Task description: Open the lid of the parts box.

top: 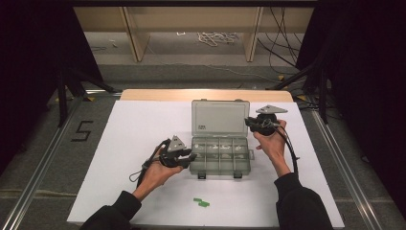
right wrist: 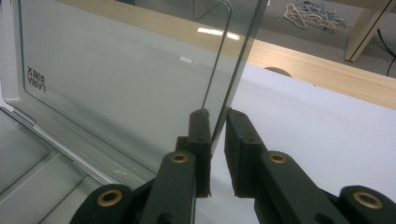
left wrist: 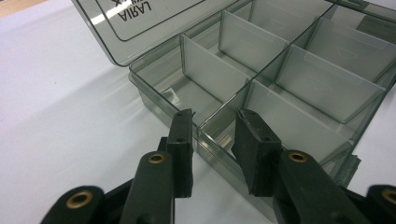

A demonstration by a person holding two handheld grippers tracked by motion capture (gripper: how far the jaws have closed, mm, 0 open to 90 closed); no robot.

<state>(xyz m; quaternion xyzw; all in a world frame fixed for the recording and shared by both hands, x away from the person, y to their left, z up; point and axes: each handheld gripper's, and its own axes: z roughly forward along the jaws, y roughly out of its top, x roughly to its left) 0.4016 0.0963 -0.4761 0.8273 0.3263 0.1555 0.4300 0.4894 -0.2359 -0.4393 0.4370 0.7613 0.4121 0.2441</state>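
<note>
High view: clear grey compartment box (top: 220,155) sits mid-table on the white sheet (top: 134,143), lid (top: 220,117) standing open and upright at the far side. Two green pieces (top: 201,201) lie on the sheet near the front edge, well apart from the box.

Left gripper (top: 186,157) is at the box's left front corner. In the left gripper view its jaws (left wrist: 215,126) straddle the corner wall of the box (left wrist: 280,84): one pad outside, the other over the near compartment. Narrow gap; the left pad looks to touch the wall, but I can't tell whether the pair actually clamps it.

Right gripper (top: 250,122) is at the lid's right edge. In the right gripper view the jaws (right wrist: 217,122) sit either side of that edge of the lid (right wrist: 116,79), nearly closed, left pad against the plastic, thin gap on the right side. Firm pinch or not, can't tell. The lid's label reads mirrored through the plastic.
</note>
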